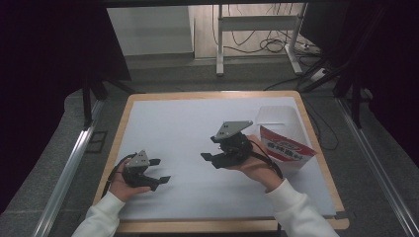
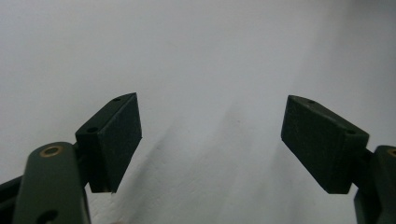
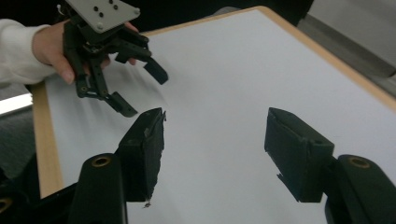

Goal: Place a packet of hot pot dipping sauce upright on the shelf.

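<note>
The table fills the middle of the high view, a wooden top with a large white sheet over nearly all of it. Toward the right of that view a clear plastic tub stands near the table's right edge, and a red-and-white packet lies just below it in the frame, touching or overlapping it — which one, I cannot tell.

The right gripper sits just left of the packet, above the sheet, its jaws spread wide and pointing toward the left of the frame, away from the packet; in the right gripper view nothing lies between its pads. The left gripper hangs at the lower left of the high view, well apart from packet and tub, jaws also wide with only bare sheet between them.

The step in hand looks like a reach for the packet. To do it well, the right hand should first turn the jaws toward the packet, keep them wide until an edge lies fully between the pads, then close on a flat part — not a corner, which may slip or crumple. The tub is light and close, so approach without nudging it.
</note>
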Tool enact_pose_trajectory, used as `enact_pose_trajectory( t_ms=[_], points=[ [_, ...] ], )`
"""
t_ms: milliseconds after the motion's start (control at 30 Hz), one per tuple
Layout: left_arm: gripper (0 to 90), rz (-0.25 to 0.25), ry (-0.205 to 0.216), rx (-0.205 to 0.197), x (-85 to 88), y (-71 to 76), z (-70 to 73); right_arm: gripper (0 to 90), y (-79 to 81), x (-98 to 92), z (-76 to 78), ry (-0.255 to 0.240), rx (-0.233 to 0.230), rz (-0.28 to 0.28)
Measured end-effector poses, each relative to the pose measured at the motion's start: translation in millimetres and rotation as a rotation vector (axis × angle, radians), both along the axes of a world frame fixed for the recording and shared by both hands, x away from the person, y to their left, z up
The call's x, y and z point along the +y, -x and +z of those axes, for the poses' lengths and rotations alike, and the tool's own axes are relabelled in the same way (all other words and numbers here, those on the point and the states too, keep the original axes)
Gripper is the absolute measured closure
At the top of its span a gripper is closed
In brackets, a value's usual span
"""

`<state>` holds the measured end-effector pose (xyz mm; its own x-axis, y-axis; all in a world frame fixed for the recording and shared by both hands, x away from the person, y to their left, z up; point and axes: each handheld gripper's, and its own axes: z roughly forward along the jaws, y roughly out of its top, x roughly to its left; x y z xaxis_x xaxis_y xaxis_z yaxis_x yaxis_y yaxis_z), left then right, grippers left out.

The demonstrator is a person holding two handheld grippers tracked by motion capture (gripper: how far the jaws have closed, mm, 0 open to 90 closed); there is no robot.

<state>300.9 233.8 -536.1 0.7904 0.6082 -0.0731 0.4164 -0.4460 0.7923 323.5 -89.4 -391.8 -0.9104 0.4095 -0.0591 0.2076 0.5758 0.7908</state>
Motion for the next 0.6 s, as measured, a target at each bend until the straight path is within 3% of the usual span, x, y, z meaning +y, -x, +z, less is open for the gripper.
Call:
enact_pose_trajectory(
  t_ms=[300,433,600],
  points=[
    [19.9,0.02,0.004,-0.012,0.4,-0.3,0.3,37.4,-7.9,1.7,-65.2,-0.001,0.116,-0.011],
    [19.9,0.02,0.002,-0.012,-0.8,0.3,0.2,37.4,-10.2,-0.2,-76.4,0.005,0.112,-0.019],
    [19.9,0.024,0.003,-0.014,-0.7,1.2,0.7,36.5,-11.0,-1.9,-79.9,0.014,0.115,-0.024]
  ],
)
